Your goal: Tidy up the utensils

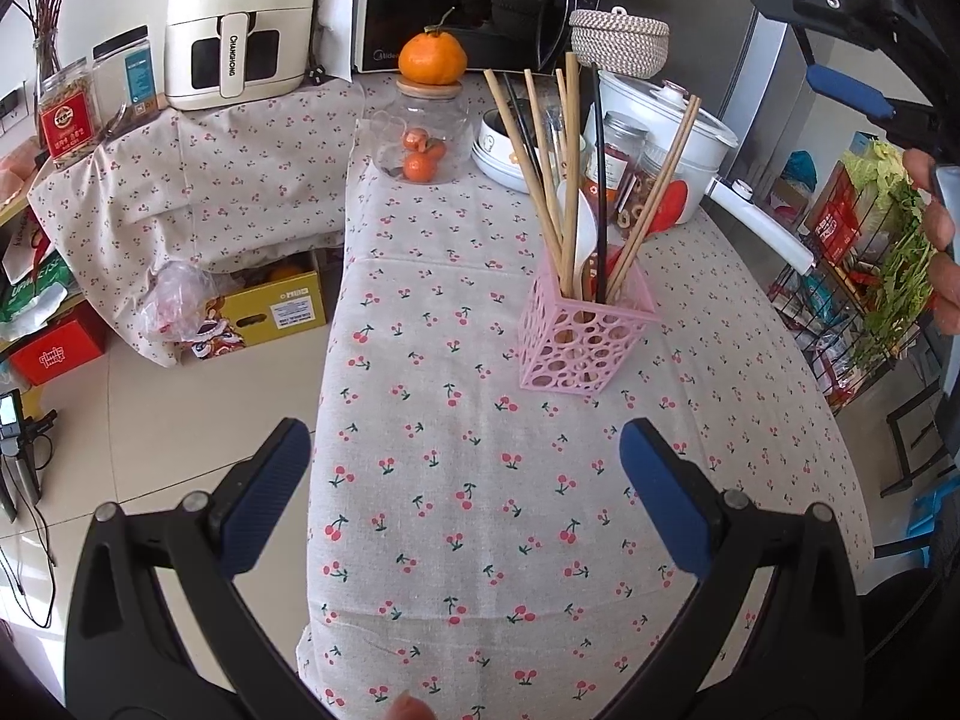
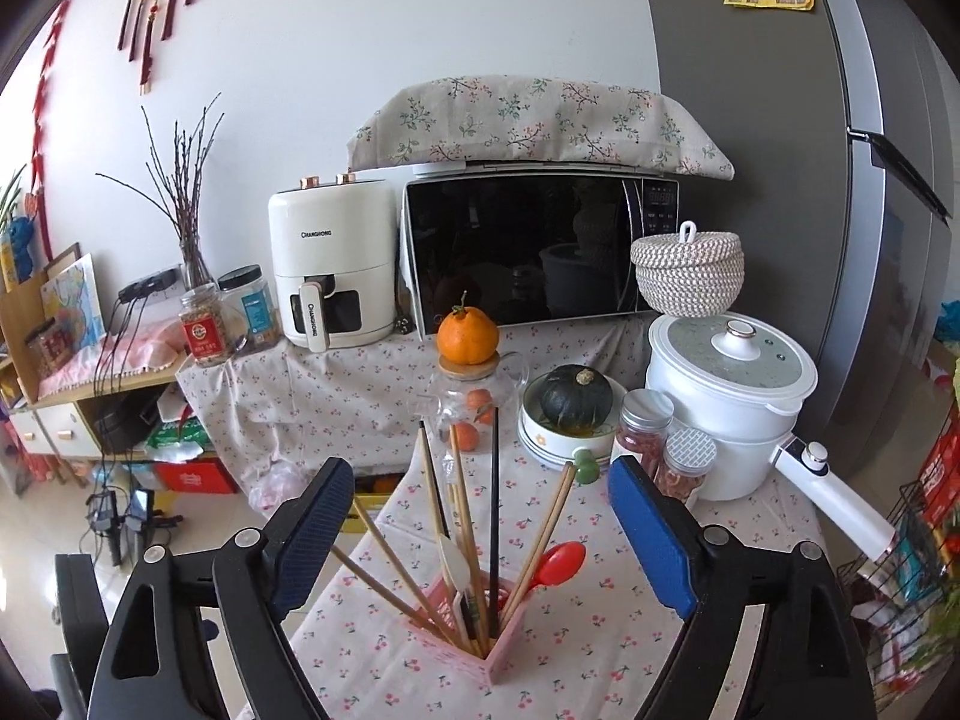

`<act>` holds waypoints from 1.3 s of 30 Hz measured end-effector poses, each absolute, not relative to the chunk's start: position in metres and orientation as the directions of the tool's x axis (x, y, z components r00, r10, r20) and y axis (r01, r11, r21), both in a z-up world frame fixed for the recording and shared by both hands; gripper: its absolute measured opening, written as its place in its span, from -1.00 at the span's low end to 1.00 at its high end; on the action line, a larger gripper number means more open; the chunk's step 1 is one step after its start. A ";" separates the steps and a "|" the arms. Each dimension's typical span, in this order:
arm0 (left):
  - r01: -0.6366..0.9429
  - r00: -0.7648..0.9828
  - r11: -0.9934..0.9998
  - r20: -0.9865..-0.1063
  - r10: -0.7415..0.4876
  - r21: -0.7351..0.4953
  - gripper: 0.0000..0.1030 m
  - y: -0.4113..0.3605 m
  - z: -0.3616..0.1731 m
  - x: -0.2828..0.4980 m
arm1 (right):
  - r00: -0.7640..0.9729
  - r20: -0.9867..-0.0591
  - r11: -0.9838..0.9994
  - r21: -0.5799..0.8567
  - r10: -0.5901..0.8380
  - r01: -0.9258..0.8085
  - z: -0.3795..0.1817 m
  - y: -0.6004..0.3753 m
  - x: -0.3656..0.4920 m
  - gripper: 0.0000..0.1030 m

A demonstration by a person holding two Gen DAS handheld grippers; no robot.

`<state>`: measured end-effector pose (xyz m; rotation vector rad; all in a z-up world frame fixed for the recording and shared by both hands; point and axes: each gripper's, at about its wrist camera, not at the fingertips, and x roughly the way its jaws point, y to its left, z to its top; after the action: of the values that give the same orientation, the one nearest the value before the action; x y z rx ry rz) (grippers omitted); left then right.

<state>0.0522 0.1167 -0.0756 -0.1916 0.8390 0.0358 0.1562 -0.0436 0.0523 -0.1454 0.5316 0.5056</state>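
Observation:
A pink perforated holder stands on the cherry-print tablecloth. Several wooden chopsticks, a black chopstick, a white spoon and a red spoon lean in it. In the left wrist view my left gripper hovers open above the cloth, short of the holder, with nothing between its pads. In the right wrist view my right gripper is open just above and behind the holder, and the utensil tips rise between its fingers without touching them. One of its pads shows at the upper right.
Behind the holder stand two lidded jars, a white pot with a long handle, a bowl holding a dark squash and a glass jar topped by an orange. A wire rack of greens stands right. The table edge drops to the floor on the left.

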 end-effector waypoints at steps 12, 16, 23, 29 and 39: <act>-0.110 0.708 0.988 -0.706 -0.002 -0.113 0.99 0.104 -0.064 0.049 | 0.742 -0.571 0.894 -0.031 0.351 -0.447 0.036 -0.081 0.113 1.00; -0.095 0.706 0.989 -0.708 -0.016 -0.117 0.99 0.096 -0.062 0.049 | 0.741 -0.588 0.916 -0.001 0.325 -0.402 0.028 -0.105 0.100 1.00; -0.051 0.720 0.996 -0.693 -0.018 -0.079 0.99 0.069 -0.052 0.044 | 0.758 -0.599 0.954 0.035 0.260 -0.299 0.012 -0.147 0.082 1.00; -0.042 0.731 0.996 -0.682 -0.024 -0.080 0.99 0.051 -0.045 0.041 | 0.775 -0.608 0.975 -0.008 0.172 -0.223 -0.001 -0.173 0.074 1.00; -0.043 0.766 0.996 -0.643 -0.019 -0.080 0.99 0.013 -0.018 0.035 | 0.778 -0.618 0.977 -0.071 0.115 -0.201 0.000 -0.188 0.072 1.00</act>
<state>0.0346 0.0131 -0.0181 -0.0917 0.6986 0.0129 0.0722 -0.1883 -0.0001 -0.1362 0.6578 0.1712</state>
